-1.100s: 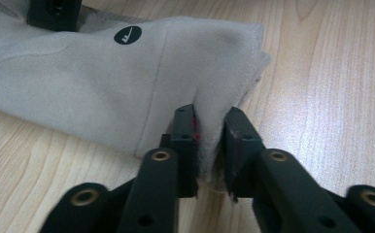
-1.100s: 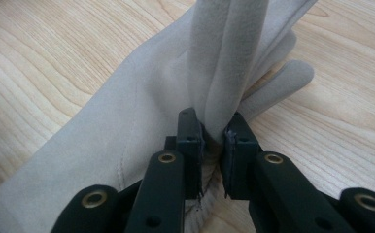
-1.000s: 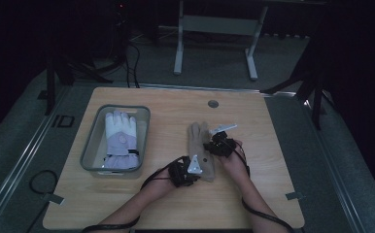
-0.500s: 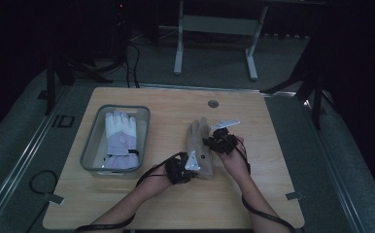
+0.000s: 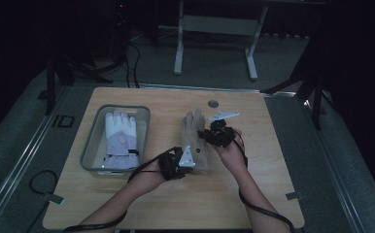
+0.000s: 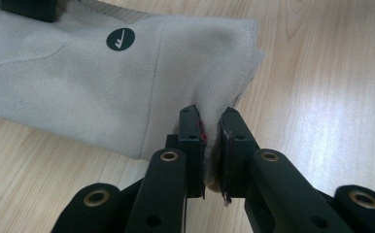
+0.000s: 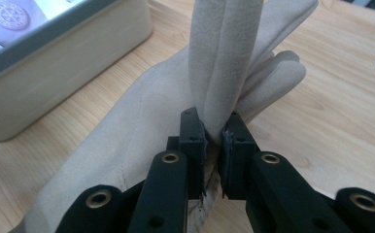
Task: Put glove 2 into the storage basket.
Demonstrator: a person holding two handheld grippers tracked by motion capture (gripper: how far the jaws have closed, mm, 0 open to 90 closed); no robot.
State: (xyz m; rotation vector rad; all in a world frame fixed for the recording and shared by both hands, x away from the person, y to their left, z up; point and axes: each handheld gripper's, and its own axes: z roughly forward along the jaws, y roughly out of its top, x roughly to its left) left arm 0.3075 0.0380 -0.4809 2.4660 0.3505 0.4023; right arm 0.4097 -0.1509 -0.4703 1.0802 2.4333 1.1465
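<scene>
A beige suede-like glove [image 5: 194, 141] is laid flat on the pale wooden worktop [image 5: 253, 194], its long axis running away from the person, beside a grey rectangular tray [image 5: 89, 145] in which a white and lilac glove [image 5: 120, 138] is kept. Its cuff corner is pinched between the closed jaws of the left gripper [image 6: 210, 145] at the near end. Its finger end is clamped and drawn upward by the right gripper [image 7: 213, 143] at the far end.

glove [image 5: 120, 137] in bin [image 5: 91, 145], left of second glove [image 5: 195, 138].
</scene>
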